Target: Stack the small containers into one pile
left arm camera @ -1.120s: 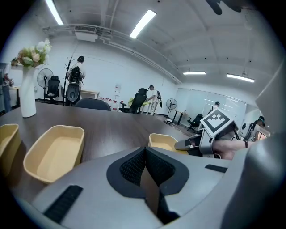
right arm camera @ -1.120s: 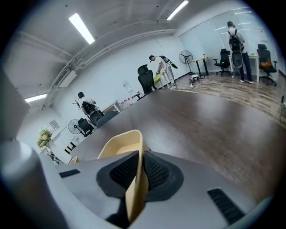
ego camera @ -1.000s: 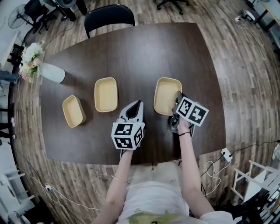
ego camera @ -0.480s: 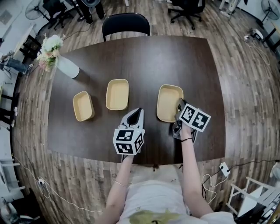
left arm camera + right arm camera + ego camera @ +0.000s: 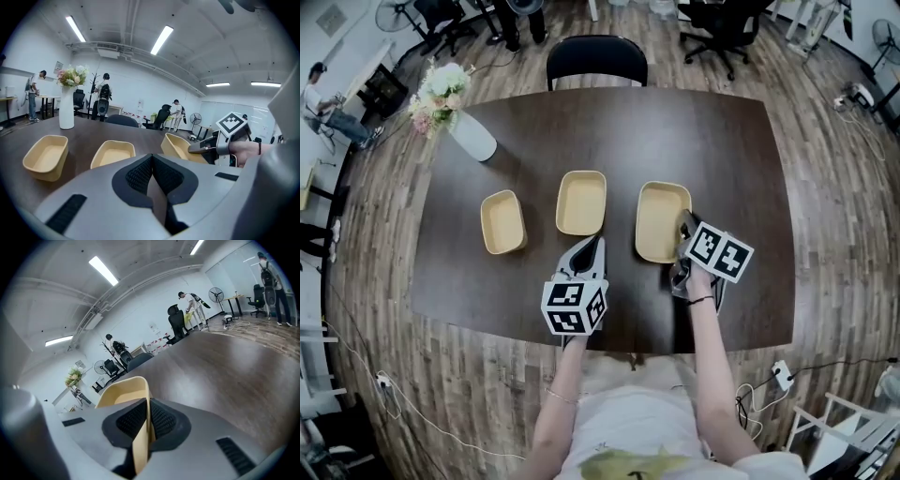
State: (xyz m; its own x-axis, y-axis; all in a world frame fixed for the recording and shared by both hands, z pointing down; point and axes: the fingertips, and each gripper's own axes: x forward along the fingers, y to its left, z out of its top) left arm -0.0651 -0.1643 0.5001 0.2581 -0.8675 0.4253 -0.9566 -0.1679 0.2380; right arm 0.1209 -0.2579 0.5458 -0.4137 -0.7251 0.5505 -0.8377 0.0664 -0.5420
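Head view: three tubs in a row across the worktop [image 5: 722, 141], long axes near to far. Right tool [image 5: 682, 226] at the near right corner of the right tub [image 5: 660, 217]. Mid tub [image 5: 581, 202] just left of that, left tub [image 5: 502, 222] beyond. Left tool [image 5: 596, 242] near of the mid tub, apart from it, closer to it than the right tool.

Left gripper view: jaws together, empty. Shows all three tubs ahead, none touched.

Right gripper view: jaws clamped on the right tub's wall, a grip unreadable from above. Judged next carry: leftward, onto the mid tub.
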